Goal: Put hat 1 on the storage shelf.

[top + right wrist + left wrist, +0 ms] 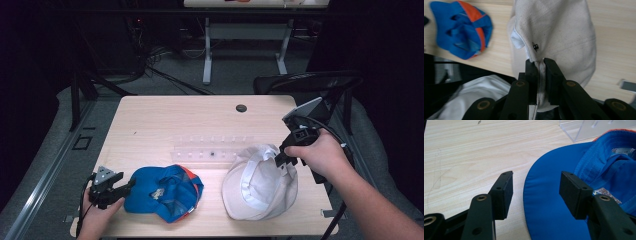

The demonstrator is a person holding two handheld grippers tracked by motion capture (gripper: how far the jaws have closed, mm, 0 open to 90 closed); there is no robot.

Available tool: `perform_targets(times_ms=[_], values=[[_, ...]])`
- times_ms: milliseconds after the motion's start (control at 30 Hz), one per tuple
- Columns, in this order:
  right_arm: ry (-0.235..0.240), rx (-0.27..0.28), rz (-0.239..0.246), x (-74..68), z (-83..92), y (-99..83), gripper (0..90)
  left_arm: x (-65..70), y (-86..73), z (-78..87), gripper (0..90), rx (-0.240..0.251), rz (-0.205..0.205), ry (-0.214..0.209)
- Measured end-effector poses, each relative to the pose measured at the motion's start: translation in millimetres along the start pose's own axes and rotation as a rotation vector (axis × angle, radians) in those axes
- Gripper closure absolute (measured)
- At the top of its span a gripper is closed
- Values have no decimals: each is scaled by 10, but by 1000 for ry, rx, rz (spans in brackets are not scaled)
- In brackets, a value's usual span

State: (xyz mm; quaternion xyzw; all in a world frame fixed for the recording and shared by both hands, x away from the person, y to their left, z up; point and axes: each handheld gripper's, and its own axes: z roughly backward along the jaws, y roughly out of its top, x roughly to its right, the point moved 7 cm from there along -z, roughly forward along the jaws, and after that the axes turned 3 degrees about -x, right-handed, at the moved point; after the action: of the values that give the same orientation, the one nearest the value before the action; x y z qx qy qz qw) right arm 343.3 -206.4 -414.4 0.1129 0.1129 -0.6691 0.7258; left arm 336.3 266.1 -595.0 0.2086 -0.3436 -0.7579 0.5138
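While both hands work at the near edge of the wooden table (165,115), the high view has the left gripper (126,186) low at the left, jaws apart, tips at the brim of a blue cap (165,192) lying upside down. Right gripper (281,159) sits at the back rim of a white cap (260,185), pinching its fabric. A clear plastic rack (207,150) lies just beyond both caps.

Left gripper view: left gripper (536,192) jaws stand wide apart. The blue cap (551,202) brim lies between and under them; one jaw over bare table (469,155), the other over the brim beside the crown. Whether either pad touches the brim, I cannot tell. A corner of the clear rack (579,130) is beyond the jaws.

Right gripper view: right gripper (540,63) jaws are clamped on a fold of the white cap (564,32), which extends ahead of the tips. The blue cap (461,30), with an orange band, lies well off to the jaws' left.
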Motion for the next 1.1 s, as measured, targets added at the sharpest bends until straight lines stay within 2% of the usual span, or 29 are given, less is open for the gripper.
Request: perform_targets(times_ms=[33,67,100,133,167,233,267,300,333,367,433,533,600,700,767,900,1000,1100], values=[[44,-16,6,-1,22,-11,820,1,-1,2,449,-3,0,-2],[44,-16,6,-1,22,-11,820,1,-3,4,449,-6,-1,-3],[105,-4,-26,-38,20,-7,820,2,-1,1,449,-2,0,0],[105,-4,-26,-38,20,-7,820,2,-1,1,449,-2,0,0],[154,-14,-24,-46,32,-19,820,4,-3,6,449,-7,-1,-4],[208,-11,-31,-68,36,-19,820,5,2,5,449,2,1,-3],[208,-11,-31,-68,36,-19,820,5,2,5,449,3,2,-4],[253,-20,-29,-83,46,-29,820,6,2,6,449,4,2,-4],[274,-19,-30,-97,53,-32,820,5,2,6,449,4,1,-4],[274,-19,-30,-97,53,-32,820,4,1,9,449,2,-1,-3],[332,-4,-42,-149,75,-32,821,5,2,7,449,4,1,-4],[380,4,-43,-186,95,-34,821,7,2,4,449,6,0,-2],[398,6,-53,-205,102,-32,820,9,4,4,449,9,0,-2],[419,24,-48,-241,128,-22,820,14,3,7,449,6,-2,-3],[423,18,-34,-239,147,-28,821,15,4,5,449,9,-2,-2],[446,56,-44,-289,222,-10,821,24,11,7,449,15,-6,-2],[476,76,-26,-318,312,23,821,38,19,8,449,23,-12,2],[486,92,-29,-354,340,71,820,65,28,10,449,30,-19,-2]])
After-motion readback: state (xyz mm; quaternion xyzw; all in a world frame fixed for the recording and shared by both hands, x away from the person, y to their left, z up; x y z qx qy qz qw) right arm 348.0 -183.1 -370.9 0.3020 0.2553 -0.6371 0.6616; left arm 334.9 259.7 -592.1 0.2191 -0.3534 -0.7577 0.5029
